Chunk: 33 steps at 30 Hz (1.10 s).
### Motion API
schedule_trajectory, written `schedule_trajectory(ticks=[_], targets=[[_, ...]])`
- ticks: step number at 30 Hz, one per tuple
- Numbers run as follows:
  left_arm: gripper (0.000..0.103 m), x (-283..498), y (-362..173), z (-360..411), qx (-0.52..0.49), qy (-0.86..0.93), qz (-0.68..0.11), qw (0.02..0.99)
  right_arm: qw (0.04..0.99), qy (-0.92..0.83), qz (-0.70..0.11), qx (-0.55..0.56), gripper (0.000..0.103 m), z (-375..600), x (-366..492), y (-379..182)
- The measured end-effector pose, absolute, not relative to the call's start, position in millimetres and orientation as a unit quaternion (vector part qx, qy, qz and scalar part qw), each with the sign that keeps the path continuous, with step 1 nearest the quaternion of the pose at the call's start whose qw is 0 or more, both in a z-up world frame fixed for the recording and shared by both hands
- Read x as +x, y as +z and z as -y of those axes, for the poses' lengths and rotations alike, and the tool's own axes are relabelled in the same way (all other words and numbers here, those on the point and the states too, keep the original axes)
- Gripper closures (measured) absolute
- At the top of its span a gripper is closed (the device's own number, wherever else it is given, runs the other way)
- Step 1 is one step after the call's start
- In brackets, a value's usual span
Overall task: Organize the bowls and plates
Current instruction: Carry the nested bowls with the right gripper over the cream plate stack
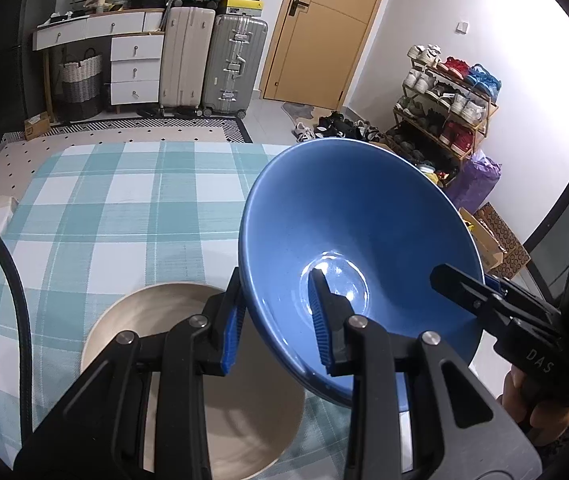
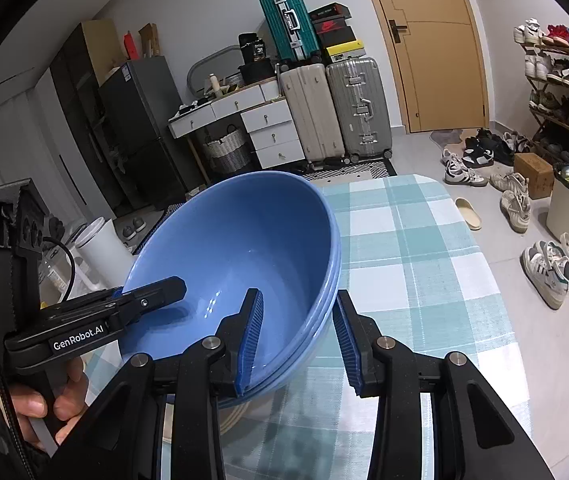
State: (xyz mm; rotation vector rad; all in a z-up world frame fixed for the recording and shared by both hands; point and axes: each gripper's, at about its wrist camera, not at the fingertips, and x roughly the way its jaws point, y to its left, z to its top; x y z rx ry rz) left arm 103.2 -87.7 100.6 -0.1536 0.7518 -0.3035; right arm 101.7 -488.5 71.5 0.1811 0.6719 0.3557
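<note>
A stack of blue bowls (image 1: 360, 216) is held tilted above the checked tablecloth. My left gripper (image 1: 276, 320) straddles its near-left rim, one pad inside and one outside, seemingly shut on it. My right gripper (image 2: 298, 340) straddles the opposite rim of the blue bowls (image 2: 236, 240); its jaws stand wider than the rim, open. The right gripper also shows in the left wrist view (image 1: 484, 300) at the bowls' right edge, and the left gripper shows in the right wrist view (image 2: 140, 300). A beige plate (image 1: 188, 360) lies on the cloth under my left gripper.
The table with teal checked cloth (image 1: 124, 208) stretches ahead; its right edge (image 2: 484, 264) drops to a floor with scattered shoes. A black cable (image 1: 8, 280) hangs at left. Suitcases, drawers and a shoe rack stand far behind.
</note>
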Motion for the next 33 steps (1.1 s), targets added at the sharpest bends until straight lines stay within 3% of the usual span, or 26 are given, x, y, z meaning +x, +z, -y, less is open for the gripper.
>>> schedule_trajectory(ticks=[33], targets=[[0.075,55.8,97.9,10.6,-0.088,-0.083,-0.358,0.926,0.909,0.227,-0.345,0.064,0.065,417.1,94.7,57.7]])
